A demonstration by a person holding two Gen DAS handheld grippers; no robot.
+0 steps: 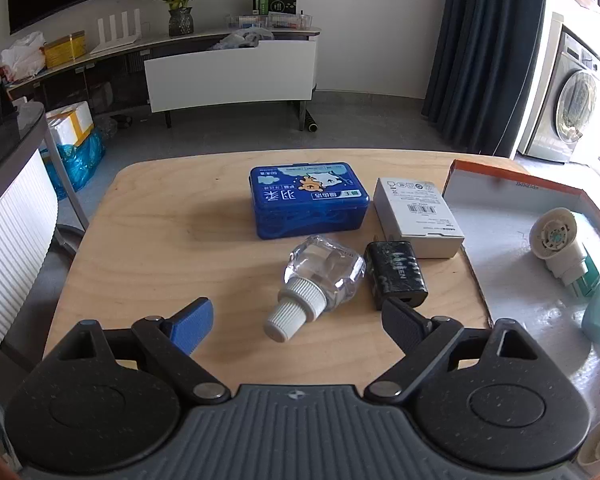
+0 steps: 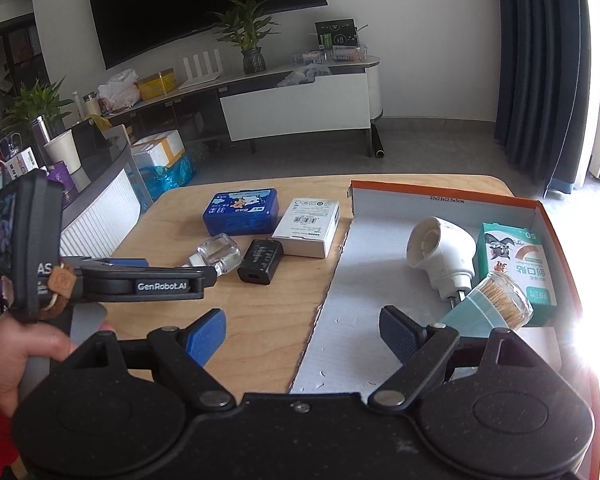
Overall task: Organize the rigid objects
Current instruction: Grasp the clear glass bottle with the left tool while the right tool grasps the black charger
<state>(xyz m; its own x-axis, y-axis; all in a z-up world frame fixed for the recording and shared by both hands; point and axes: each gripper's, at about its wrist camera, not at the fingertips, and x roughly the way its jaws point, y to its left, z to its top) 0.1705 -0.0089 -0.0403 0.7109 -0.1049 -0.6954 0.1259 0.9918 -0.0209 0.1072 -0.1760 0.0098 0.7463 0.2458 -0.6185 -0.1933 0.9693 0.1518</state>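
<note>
A clear bottle with a white ribbed cap point(image 1: 314, 284) point(image 2: 217, 256) lies on the wooden table point(image 1: 160, 220), just ahead of my open, empty left gripper point(image 1: 298, 320). A black charger point(image 1: 396, 272) point(image 2: 260, 261), a white box point(image 1: 416, 216) point(image 2: 308, 224) and a blue plastic case point(image 1: 308, 200) point(image 2: 241, 211) lie beyond it. My right gripper point(image 2: 302, 334) is open and empty over the front edge of an orange-rimmed cardboard tray point(image 2: 420, 194) point(image 1: 512, 184). The tray holds a white plug-in device point(image 2: 440, 252) point(image 1: 556, 240), a toothpick jar point(image 2: 496, 300) and a green carton point(image 2: 516, 264).
The left gripper's body point(image 2: 112, 280) shows from the side in the right wrist view, with the hand holding it point(image 2: 16, 352). A TV cabinet point(image 2: 296, 108) and dark curtains point(image 1: 488, 52) stand across the floor. The table's left edge drops off beside a white ribbed counter point(image 1: 12, 240).
</note>
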